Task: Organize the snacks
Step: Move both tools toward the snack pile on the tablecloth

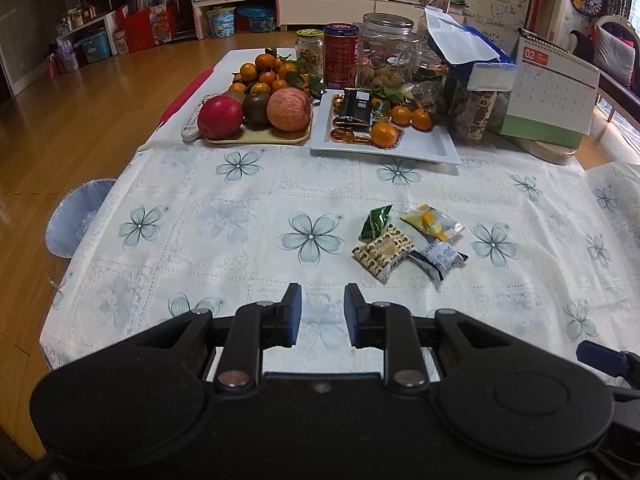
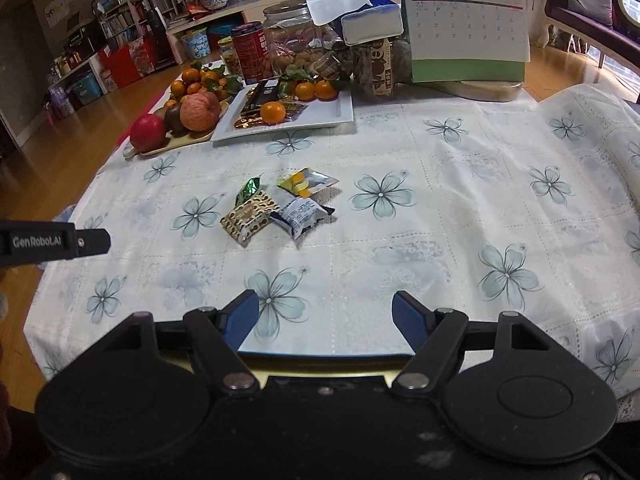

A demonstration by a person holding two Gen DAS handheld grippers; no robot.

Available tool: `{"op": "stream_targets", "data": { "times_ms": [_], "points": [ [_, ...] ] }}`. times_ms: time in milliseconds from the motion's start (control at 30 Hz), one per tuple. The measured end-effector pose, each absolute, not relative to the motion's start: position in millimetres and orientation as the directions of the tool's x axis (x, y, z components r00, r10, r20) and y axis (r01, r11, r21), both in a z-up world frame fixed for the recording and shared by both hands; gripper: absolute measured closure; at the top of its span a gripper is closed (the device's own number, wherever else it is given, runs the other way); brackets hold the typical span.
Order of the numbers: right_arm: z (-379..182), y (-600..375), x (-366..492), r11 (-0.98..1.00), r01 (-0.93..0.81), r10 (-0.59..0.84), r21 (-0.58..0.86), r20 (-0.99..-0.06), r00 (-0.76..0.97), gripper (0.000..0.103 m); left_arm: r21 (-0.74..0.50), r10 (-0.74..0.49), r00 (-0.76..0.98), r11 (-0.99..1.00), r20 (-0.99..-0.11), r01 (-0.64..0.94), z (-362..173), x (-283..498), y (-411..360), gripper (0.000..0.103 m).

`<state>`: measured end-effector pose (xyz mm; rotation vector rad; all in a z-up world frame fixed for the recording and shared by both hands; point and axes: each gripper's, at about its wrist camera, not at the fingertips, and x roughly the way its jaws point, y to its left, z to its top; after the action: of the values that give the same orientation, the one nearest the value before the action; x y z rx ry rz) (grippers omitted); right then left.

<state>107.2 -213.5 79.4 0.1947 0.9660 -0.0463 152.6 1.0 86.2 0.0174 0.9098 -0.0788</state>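
Observation:
Several small wrapped snacks lie in a cluster on the flowered tablecloth: a gold patterned packet (image 1: pixel 382 251) (image 2: pixel 249 218), a green foil one (image 1: pixel 375 222) (image 2: pixel 248 189), a yellow-and-silver one (image 1: pixel 432 222) (image 2: pixel 307 181) and a white-and-dark one (image 1: pixel 439 258) (image 2: pixel 301 216). A white rectangular plate (image 1: pixel 424 147) (image 2: pixel 320 114) at the back holds tangerines, gold sweets and a dark packet. My left gripper (image 1: pixel 322 314) is open and empty, short of the cluster and to its left. My right gripper (image 2: pixel 326 320) is wide open and empty, near the table's front edge.
A tray of apples and tangerines (image 1: pixel 256 136) (image 2: pixel 180 142) sits left of the plate. Jars, a red tin (image 1: pixel 341 54), a tissue box (image 1: pixel 468 50) and a desk calendar (image 1: pixel 554 92) (image 2: pixel 468 28) line the back. The left gripper's side shows in the right wrist view (image 2: pixel 56 242).

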Motion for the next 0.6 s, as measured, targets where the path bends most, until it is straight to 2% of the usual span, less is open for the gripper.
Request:
{"op": "stream_targets", "data": {
  "times_ms": [167,600],
  "points": [
    [77,-222,140,0.986,0.120,0.032,0.114,-0.843,0.538,0.030,0.010,-0.026,0.594,0.998,-0.804,0.057,83,186,2,0.070],
    [45,-232,235,0.971,0.143,0.110,0.194,-0.886,0.451,0.034,-0.010,-0.031,0.431,0.999,-0.902,0.052,48,239,-1,0.070]
  ]
}}
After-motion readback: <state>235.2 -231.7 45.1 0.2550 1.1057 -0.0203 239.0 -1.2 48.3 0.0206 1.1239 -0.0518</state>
